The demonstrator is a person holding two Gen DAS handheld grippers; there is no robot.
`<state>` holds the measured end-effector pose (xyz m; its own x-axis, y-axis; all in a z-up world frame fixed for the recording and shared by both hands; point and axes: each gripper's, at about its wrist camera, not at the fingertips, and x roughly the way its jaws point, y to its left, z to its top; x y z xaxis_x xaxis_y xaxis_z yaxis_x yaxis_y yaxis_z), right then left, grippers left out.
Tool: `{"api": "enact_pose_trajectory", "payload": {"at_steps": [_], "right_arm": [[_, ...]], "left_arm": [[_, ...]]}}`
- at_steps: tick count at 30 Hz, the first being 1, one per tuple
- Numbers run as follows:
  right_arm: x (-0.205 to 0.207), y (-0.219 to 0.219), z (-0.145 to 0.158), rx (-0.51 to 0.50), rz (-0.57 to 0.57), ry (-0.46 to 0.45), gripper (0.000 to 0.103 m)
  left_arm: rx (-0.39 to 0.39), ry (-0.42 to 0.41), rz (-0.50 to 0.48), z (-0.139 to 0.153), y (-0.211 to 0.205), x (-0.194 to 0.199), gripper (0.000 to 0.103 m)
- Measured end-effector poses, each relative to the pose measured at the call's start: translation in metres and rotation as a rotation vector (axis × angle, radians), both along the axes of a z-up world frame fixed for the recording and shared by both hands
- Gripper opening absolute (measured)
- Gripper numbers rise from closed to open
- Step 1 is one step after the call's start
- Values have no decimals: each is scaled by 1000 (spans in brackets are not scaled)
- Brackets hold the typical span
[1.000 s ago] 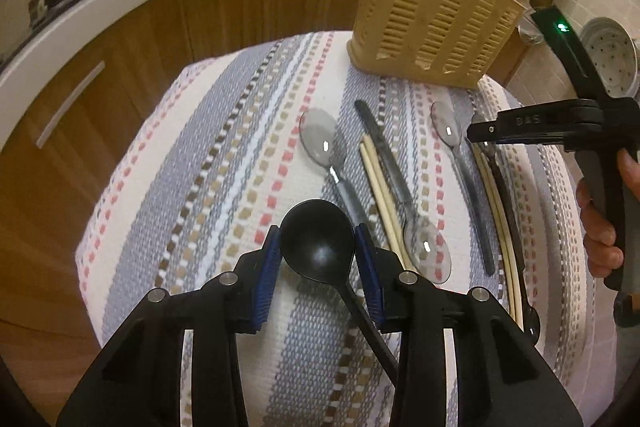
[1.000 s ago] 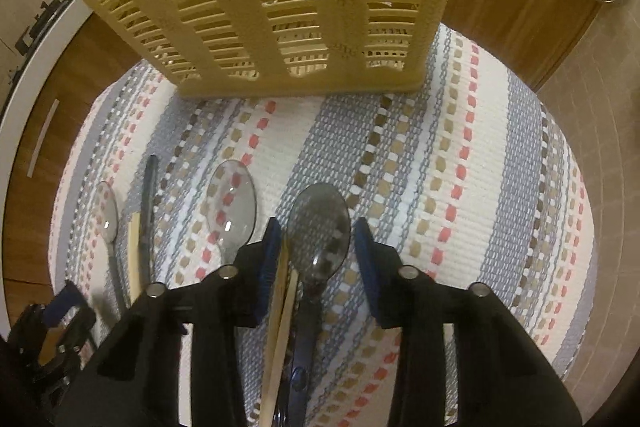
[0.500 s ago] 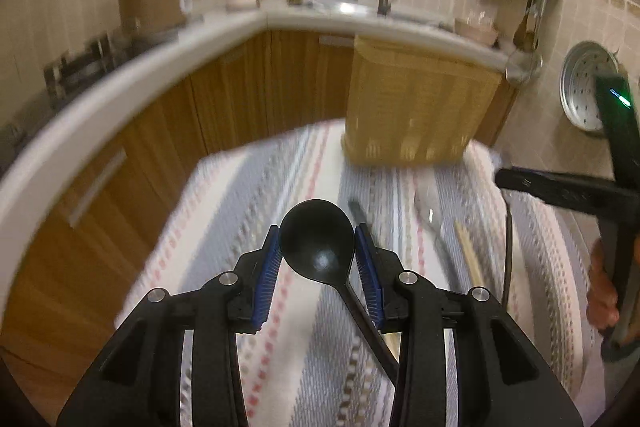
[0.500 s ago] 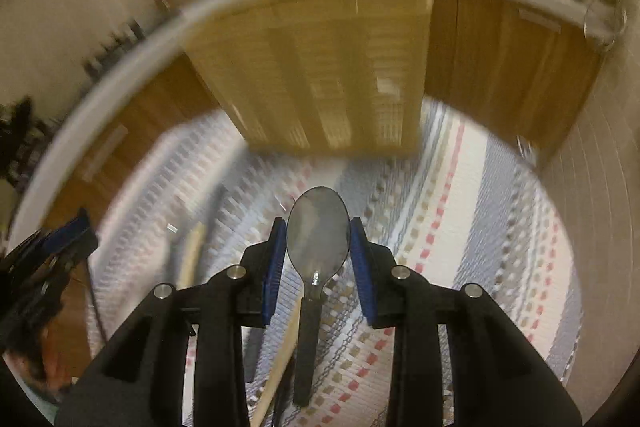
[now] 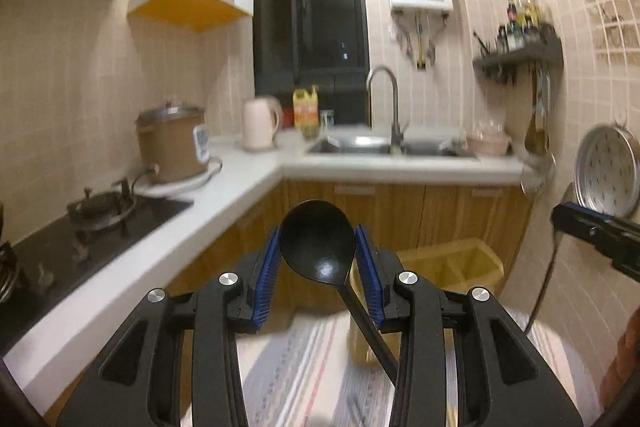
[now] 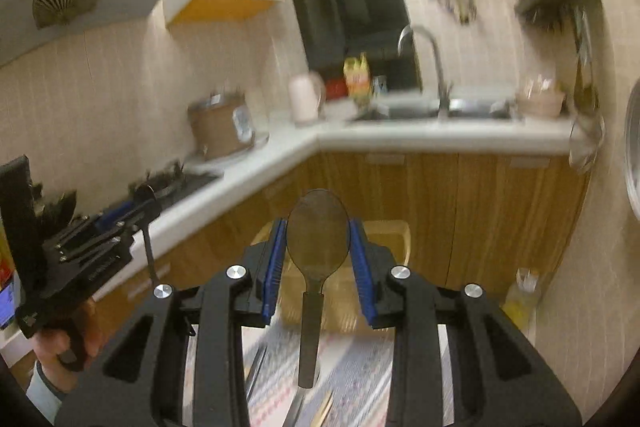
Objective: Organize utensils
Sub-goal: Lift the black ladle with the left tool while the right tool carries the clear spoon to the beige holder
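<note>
Meanwhile, both grippers had been raised off the striped cloth (image 5: 304, 359) to face the kitchen counter, the left gripper (image 5: 317, 259) kept pinched on the black spoon (image 5: 318, 241) and the right gripper (image 6: 318, 253) on the metal spoon (image 6: 318, 231), above the yellow basket (image 6: 394, 239).

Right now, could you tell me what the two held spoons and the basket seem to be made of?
Black spoon: probably plastic, uniformly black with a soft highlight. Other spoon: looks like metal, grey and mirror-like bowl. Basket: likely plastic, pale yellow; blurred.
</note>
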<state>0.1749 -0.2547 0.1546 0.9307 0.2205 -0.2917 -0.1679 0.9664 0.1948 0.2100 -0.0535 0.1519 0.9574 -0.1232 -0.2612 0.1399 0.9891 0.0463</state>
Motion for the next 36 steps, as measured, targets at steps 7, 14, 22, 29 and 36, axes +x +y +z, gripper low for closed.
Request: {"api": "enact_pose_trajectory", "payload": {"at_steps": [7,14,22,29,36], "right_arm": [[41,-15,23,-56,-124,-131,29],[92,-17,-12,-92,-169,-108,29],[118,-13,-51,-123,-168,-65,29],[126,-9,-71,-141,-151,-26,29],[119,-5,-81,-140,-128,16,30]], "left_arm": [[16,-117,17,5,-32,46,35],[113,-140,32,-29,-52,93,35],[181,-110,55,-66,-55,119,35],[149,-65,19,-80,-50,120,36],[108,-25,-47,-80,-42,109,48]]}}
